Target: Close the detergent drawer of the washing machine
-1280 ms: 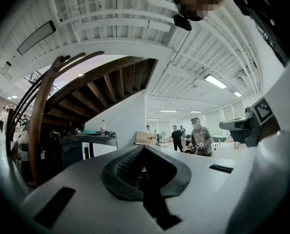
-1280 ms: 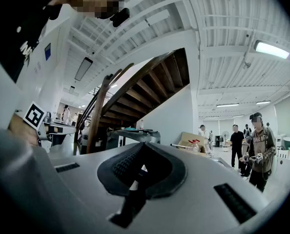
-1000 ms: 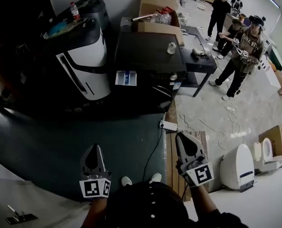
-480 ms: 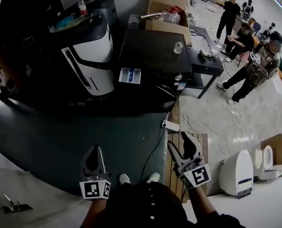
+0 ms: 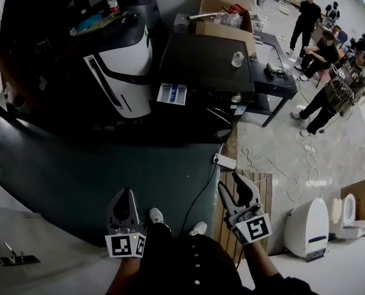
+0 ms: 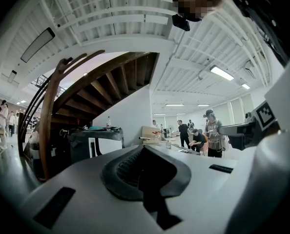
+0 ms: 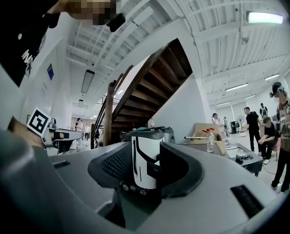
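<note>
The black washing machine (image 5: 204, 66) stands well ahead of me. Its white and blue detergent drawer (image 5: 171, 94) sticks out of the front, open. Both grippers hang low and near my body, far from the drawer. My left gripper (image 5: 126, 193) is shut with nothing in it, and its dark pads meet in the left gripper view (image 6: 144, 152). My right gripper (image 5: 233, 187) has just been opening its jaws. They now stand wide apart with nothing between them. Through their gap in the right gripper view (image 7: 147, 167) a white and black appliance (image 7: 145, 162) shows far off.
A white and black appliance (image 5: 124, 72) stands left of the washer, with a red-capped bottle (image 5: 113, 0) behind it. A cup (image 5: 237, 59) sits on the washer. Cardboard boxes (image 5: 225, 5), a black table (image 5: 274, 82), people (image 5: 339, 78), a power strip (image 5: 224, 161), a pallet (image 5: 265, 189) and a toilet (image 5: 305, 226) are to the right.
The right gripper's jaws went from shut to wide open and the gripper sank a little. The washer has slid up and right in the head view. The left gripper looks unchanged.
</note>
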Available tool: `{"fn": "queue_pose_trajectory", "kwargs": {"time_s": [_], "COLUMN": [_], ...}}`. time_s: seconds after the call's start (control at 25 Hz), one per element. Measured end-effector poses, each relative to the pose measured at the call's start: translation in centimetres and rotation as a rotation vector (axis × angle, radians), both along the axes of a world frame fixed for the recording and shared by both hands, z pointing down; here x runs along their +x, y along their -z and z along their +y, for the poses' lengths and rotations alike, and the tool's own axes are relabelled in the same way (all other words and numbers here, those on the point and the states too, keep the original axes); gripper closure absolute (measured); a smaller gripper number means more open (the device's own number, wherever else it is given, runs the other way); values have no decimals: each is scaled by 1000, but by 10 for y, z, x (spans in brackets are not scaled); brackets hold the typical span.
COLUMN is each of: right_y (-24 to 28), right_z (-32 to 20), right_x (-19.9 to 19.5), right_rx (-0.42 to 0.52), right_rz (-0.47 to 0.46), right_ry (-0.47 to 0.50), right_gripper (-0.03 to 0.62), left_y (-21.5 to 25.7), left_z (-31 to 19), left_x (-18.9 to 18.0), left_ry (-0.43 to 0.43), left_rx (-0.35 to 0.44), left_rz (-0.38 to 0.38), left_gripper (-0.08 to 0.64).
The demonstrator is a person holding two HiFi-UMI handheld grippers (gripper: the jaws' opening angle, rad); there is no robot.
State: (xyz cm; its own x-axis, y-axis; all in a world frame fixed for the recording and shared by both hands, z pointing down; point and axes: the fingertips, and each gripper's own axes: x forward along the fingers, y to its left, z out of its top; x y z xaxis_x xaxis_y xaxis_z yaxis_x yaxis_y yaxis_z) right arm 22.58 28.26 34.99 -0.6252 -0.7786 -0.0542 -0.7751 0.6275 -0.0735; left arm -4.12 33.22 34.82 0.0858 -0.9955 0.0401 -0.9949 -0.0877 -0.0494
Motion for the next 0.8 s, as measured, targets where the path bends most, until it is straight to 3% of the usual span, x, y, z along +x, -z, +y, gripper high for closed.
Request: {"fn": "queue_pose_trajectory", "kwargs": {"time_s": [0.32,0.8], "right_y": [-3,14], "right_z": [-21,-52], "right_x": [-15,-63], "right_rx": [-14,-7], "right_rz": [32,49], "right_ry": [-35,-113], "right_gripper": [403,403], "left_y": [6,10], "left_z": [-31,-63], "left_x": [-18,-73], "left_ry": [-33,-75], "left_rx": [33,52], "left_rz": [0,10], "left_gripper": [545,545]}}
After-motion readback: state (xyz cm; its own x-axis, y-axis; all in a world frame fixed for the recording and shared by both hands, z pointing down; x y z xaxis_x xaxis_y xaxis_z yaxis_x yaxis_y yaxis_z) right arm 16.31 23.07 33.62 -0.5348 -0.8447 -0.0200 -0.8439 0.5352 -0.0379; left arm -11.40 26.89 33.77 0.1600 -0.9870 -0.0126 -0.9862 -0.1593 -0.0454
